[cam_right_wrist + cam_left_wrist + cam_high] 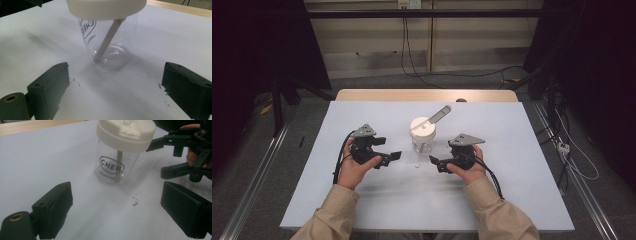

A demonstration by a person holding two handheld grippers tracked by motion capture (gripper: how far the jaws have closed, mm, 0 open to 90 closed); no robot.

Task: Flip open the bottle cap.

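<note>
A clear plastic cup (423, 142) with a cream lid (422, 126) stands upright in the middle of the white table sheet (362, 200). A pale straw (439, 115) slants out of the lid toward the back right. The cup (117, 162) carries a printed oval logo, and the straw (107, 41) leans inside the cup (117, 52). My left gripper (394, 156) rests left of the cup, pointing at it, open with nothing between its fingers (55, 205). My right gripper (434, 161) sits just in front and right of the cup, open and empty too; it appears as the other gripper (172, 155) beside the lid.
Small dark specks (135, 201) lie on the sheet in front of the cup. A wooden table edge (427, 95) runs along the back. Cables (412, 60) trail over the floor behind, and metal rails (252, 185) flank the table.
</note>
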